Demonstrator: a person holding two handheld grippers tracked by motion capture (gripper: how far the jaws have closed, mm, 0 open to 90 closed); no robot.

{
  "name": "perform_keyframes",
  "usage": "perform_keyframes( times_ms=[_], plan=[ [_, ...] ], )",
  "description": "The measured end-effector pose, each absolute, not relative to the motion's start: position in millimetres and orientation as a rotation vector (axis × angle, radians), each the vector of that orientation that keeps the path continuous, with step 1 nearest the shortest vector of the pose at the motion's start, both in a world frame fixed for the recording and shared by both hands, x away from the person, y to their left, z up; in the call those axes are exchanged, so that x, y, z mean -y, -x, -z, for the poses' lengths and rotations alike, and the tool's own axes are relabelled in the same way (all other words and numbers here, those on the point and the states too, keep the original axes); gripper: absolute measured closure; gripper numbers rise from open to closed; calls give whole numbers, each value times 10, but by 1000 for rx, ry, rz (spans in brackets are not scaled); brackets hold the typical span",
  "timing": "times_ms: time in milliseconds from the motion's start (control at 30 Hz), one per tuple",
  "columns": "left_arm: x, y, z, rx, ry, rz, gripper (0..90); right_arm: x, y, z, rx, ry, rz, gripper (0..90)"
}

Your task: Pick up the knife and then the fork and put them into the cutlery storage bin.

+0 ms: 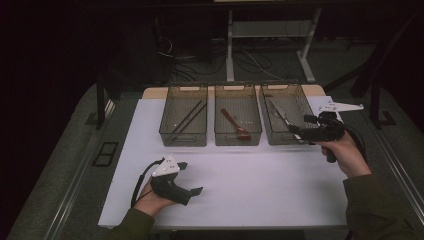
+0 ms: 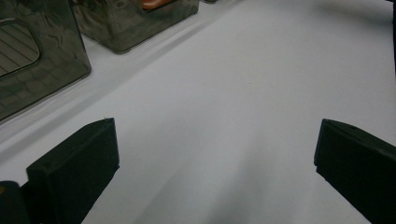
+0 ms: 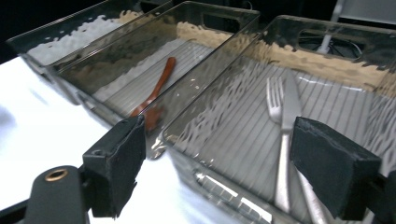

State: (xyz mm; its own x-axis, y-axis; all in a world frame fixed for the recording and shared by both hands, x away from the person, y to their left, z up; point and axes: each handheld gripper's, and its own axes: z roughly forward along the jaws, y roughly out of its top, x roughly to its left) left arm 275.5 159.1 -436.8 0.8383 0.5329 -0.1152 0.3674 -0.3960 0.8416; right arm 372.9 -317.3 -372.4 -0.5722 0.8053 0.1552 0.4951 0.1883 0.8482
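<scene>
Three smoky clear bins stand in a row at the back of the white table (image 1: 240,185). The left bin (image 1: 182,140) holds black chopsticks (image 1: 187,120). A brown wooden spoon (image 1: 235,124) lies in the middle bin (image 1: 237,141). In the right bin (image 1: 284,138) lie a silver fork (image 3: 275,100) and a knife (image 3: 292,102). My right gripper (image 1: 301,125) hovers over that bin's near right corner; in the right gripper view it (image 3: 219,135) is open with nothing gripped. My left gripper (image 1: 191,177) rests low near the front left, open over bare table (image 2: 215,135).
The bins' walls (image 2: 42,70) rise just ahead and to the left of my left gripper. Behind the table are desk legs (image 1: 230,45) and loose cables on the floor. The table's front edge (image 1: 225,225) lies close to both forearms.
</scene>
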Motion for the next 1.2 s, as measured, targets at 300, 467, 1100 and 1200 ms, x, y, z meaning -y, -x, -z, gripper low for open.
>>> perform_keyframes(
  times_ms=[300,467,1100,1200],
  plan=[
    [-1590,-2761,4365,-656,-2025,-210,0,3102,-3526,3782,-2158,-1189,-1371,177],
    [-1601,-2755,4361,-654,-2020,-207,0,3070,-3408,3854,-2183,-1177,-1387,177],
    [-1622,-2740,4341,-650,-2012,-206,0,2995,-3020,4070,-2263,-1127,-1408,177],
    [-1621,-2739,4339,-649,-2011,-209,0,2984,-2984,4099,-2272,-1121,-1409,177]
  ],
)
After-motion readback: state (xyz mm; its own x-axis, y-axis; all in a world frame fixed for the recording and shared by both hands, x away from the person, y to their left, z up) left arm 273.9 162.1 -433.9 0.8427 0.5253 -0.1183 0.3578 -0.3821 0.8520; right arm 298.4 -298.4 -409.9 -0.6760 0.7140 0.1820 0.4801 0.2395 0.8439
